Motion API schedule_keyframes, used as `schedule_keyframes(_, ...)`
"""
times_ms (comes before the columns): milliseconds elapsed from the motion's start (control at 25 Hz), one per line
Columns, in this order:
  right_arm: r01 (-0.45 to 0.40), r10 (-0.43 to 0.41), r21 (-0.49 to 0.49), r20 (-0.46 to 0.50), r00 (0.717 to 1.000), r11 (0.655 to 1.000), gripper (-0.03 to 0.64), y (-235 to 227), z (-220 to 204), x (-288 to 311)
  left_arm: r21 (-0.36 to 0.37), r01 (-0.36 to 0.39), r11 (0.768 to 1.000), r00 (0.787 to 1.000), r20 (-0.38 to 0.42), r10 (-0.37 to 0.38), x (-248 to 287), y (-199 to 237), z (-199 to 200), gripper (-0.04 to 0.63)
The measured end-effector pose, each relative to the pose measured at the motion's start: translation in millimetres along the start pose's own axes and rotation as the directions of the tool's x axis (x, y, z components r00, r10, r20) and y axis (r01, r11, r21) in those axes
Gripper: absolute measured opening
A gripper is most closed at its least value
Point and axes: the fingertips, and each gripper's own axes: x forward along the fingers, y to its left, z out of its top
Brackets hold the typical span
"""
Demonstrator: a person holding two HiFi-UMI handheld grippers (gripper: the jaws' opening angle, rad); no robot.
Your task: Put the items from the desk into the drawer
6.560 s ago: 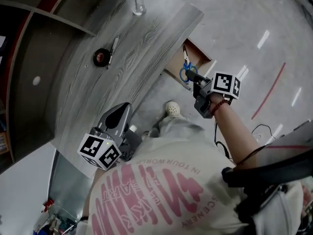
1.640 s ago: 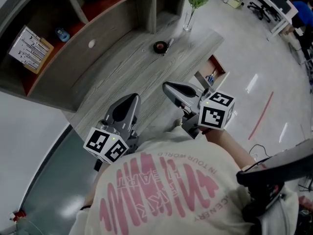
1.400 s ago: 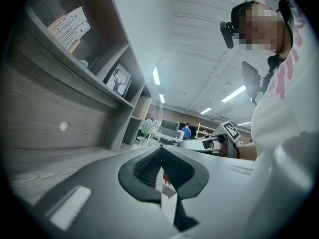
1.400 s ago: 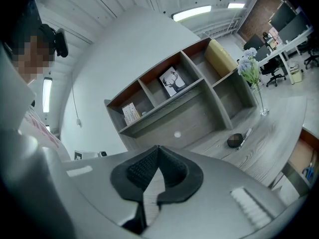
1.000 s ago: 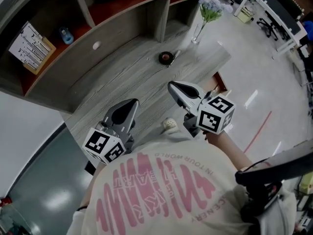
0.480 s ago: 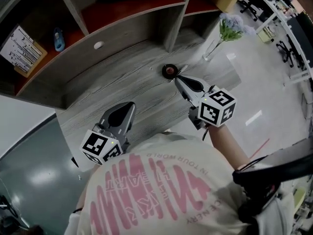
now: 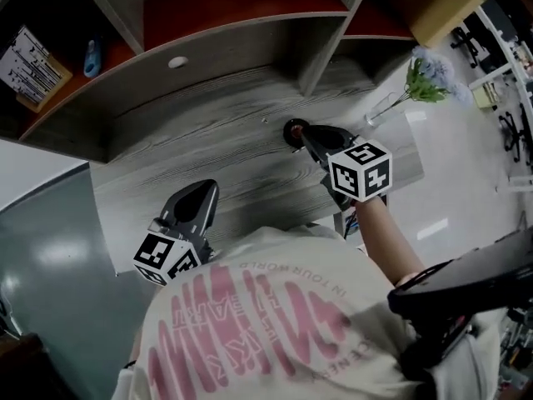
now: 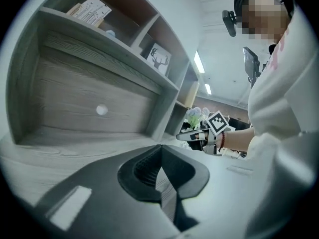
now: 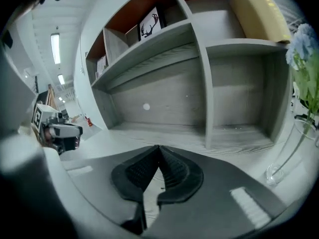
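A black tape roll [image 7: 289,129] lies on the grey wooden desk [image 7: 208,140], towards its right end. In the head view my right gripper [image 7: 303,132] reaches over the desk with its tip at the roll and covers part of it; whether it touches the roll I cannot tell. Its jaws [image 9: 159,146] are shut with nothing between them. My left gripper [image 7: 198,198] hovers over the desk's near edge, apart from the roll. In the left gripper view its jaws meet at the left gripper tip [image 8: 160,146] and hold nothing.
A glass vase with flowers [image 7: 398,98] stands at the desk's right end, close to my right gripper. Shelves behind the desk hold a printed card [image 7: 29,52], a blue item [image 7: 92,54] and a tan box [image 7: 441,11]. A sliver of the drawer [image 7: 348,222] shows under my right wrist.
My right gripper has swung from beside the desk forward over it, down to the tape roll. The left gripper has shifted a little and dipped. The head view has turned towards the shelves.
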Motion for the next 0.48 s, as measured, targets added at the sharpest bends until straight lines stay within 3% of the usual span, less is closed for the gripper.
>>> schedule_keyframes(200, -0.025, 0.024, -0.015, -0.090, 0.996, 1.000, 0.007, -17, -15, 24, -0.006, -0.076, 0.997, 0.997, -0.028, 0.076, 0, -2, -17, 0.017)
schedule_keyframes(480, -0.097, 0.091, -0.015, -0.230, 0.969, 0.995, 0.080, -19, -37, 50, -0.062, -0.134, 0.989, 0.989, -0.078, 0.129, -7, 0, -38, 0.017)
